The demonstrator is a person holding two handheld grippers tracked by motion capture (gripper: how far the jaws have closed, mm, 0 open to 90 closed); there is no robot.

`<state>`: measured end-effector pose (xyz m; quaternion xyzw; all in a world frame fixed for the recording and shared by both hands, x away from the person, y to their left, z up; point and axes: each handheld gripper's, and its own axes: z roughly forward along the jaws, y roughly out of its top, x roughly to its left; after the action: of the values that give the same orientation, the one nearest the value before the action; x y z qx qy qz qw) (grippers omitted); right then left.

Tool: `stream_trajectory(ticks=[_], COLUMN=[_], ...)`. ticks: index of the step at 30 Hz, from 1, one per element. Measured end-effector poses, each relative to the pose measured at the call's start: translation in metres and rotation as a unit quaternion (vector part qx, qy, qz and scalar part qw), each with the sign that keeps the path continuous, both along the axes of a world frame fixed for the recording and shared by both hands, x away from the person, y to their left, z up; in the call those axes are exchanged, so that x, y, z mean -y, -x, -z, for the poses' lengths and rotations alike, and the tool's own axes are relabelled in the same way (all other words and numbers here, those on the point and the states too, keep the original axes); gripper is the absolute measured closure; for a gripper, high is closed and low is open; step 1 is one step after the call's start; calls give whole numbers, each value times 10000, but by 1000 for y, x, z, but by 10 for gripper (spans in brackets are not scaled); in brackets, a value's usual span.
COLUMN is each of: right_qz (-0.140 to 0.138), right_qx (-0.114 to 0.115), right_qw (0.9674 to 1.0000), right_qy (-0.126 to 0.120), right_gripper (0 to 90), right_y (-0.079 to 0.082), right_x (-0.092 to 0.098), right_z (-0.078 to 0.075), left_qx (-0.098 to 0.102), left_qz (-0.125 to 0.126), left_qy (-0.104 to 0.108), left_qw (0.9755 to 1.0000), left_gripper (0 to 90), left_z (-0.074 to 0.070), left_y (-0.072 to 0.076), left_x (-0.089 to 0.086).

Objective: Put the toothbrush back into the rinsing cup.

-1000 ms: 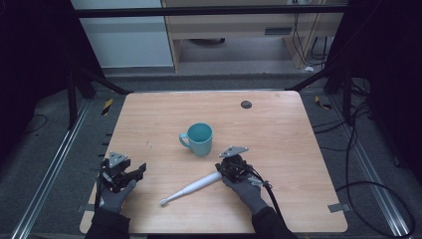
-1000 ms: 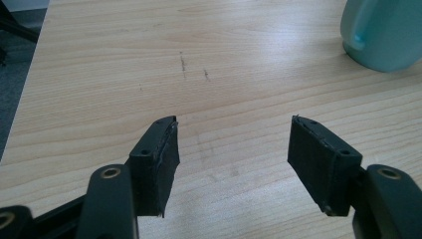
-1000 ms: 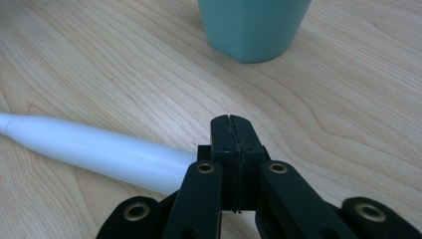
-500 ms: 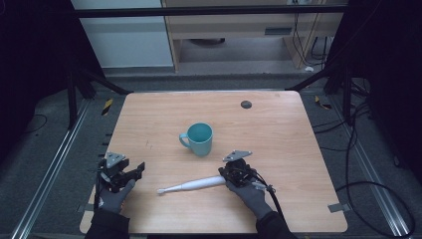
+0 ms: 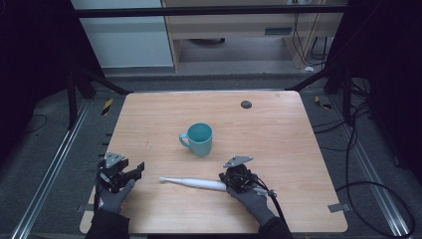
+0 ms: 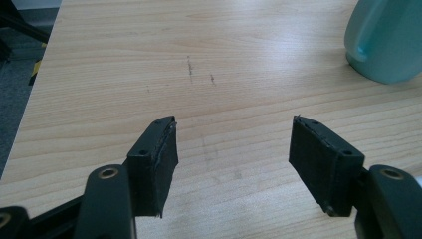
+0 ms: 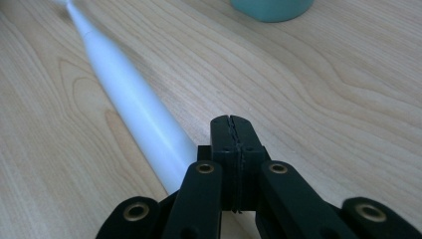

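While the high view lays out the whole wooden table (image 5: pixel 298 149), it is too far off to settle how either pair of jaws stands; the two gripper views do that. In the high view the white toothbrush-like wand (image 5: pixel 194 182) lies flat near the front edge, its thin tip pointing left and its thick end meeting the right gripper (image 5: pixel 233 180), which a gloved hand (image 5: pixel 253 199) holds with a cable trailing off to the near right. The right gripper view shows this gripper (image 7: pixel 232 127) clenched, its two black jaws pressed together with nothing between them, and the wand (image 7: pixel 134 107) lying just beside them on their left, running under the gripper's body toward the camera; whether it actually touches the jaws I cannot tell. The teal mug (image 5: pixel 199 139) stands upright a little beyond the wand, near the table's middle, handle to the left; the right gripper view catches just its base (image 7: pixel 271 9) at the far edge.

At the near left corner, the left gripper (image 5: pixel 137 171) sits in another gloved hand (image 5: pixel 112 196), well apart from the wand. The left gripper view shows it (image 6: pixel 234 144) released, jaws spread wide over bare wood, with the mug's side and handle (image 6: pixel 385 40) at far right.
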<state>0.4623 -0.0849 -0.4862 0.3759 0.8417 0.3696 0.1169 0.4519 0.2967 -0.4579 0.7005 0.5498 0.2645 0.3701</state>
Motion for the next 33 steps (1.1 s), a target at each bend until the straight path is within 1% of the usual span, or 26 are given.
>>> stream_trajectory(ticks=[12,15,22,25,29,33], right_qz=[-131,-160,-221,-281,-315,-389], right_qx=[-58,-99,-110,-128,-142,-146], right_qw=[9999,9998,9997,9995,9994,9991], right_qy=[-28,-44,-56,-69,-57,-95], right_gripper=[899,898,898,898,898,898], right_y=[12,16,22,25,27,30], right_x=[2,1,0,-1,-2,-4], right_z=[1,2,2,2,2,2], left_qx=[-37,-49,-58,-70,-73,-90], left_qz=[17,20,24,49,66,82], left_qy=[-23,-27,14,-20,-19,-21], left_qw=[10000,10000,10000,10000,10000,9999], left_gripper=[355,357,368,378,388,393], left_z=[1,1,1,1,1,2], left_y=[1,1,2,3,3,3], left_x=[2,2,2,4,5,5])
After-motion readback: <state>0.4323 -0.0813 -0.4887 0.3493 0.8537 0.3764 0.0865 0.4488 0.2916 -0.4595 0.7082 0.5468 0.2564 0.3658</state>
